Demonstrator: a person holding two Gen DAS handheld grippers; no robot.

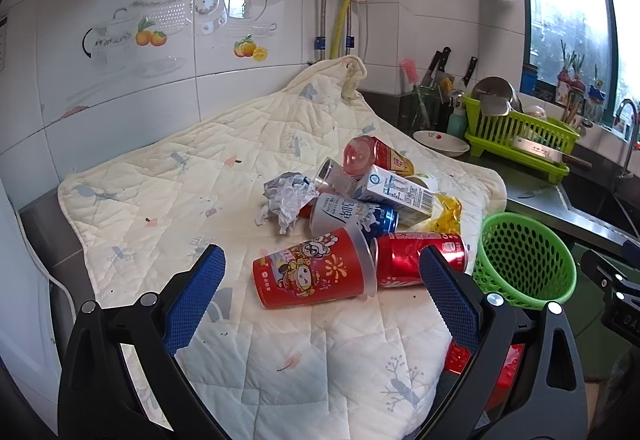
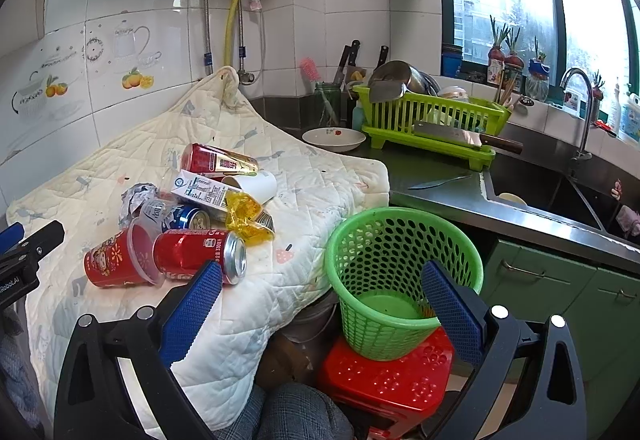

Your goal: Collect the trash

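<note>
left gripper [image 1: 322, 276] gapes empty over the red paper cup [image 1: 312, 274]; right gripper [image 2: 322, 292], jaws wide, hovers by the green basket [image 2: 400, 280].

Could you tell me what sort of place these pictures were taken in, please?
Most likely a home kitchen: a steel sink with a tap, a green dish rack holding washed pots, and knives standing against the tiled wall.
</note>
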